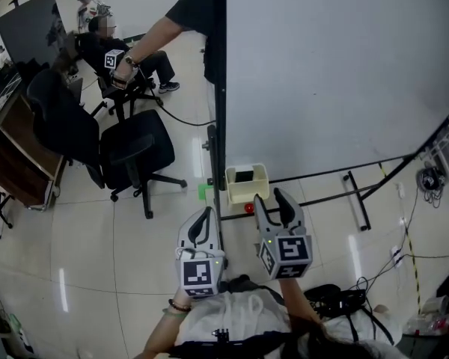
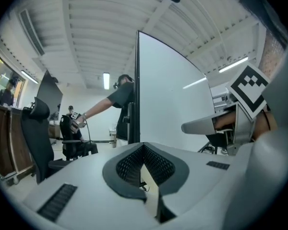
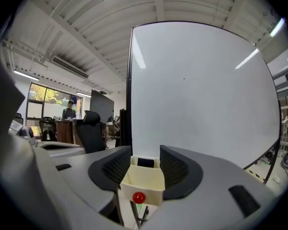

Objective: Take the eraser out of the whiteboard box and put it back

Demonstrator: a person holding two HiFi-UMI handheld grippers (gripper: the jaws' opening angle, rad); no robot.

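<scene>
A cream whiteboard box [image 1: 247, 189] hangs at the lower left corner of the whiteboard [image 1: 337, 73]. The black eraser [image 1: 245, 176] lies inside it. My right gripper [image 1: 274, 199] is just in front of the box, its jaws apart and holding nothing. In the right gripper view the box [image 3: 143, 180] shows between the two jaws of that gripper [image 3: 140, 160], with the eraser [image 3: 145, 162] at its back and a red knob [image 3: 138, 197] on its front. My left gripper [image 1: 202, 220] hangs to the left, jaws together and holding nothing. Its jaws [image 2: 144, 150] point past the board's edge.
A black office chair [image 1: 131, 152] stands left of the board. Another person [image 1: 183, 13] reaches out from behind the board's edge with a marked gripper [image 1: 116, 60]. The board's stand legs [image 1: 357, 199] and cables [image 1: 337, 294] lie on the floor at right.
</scene>
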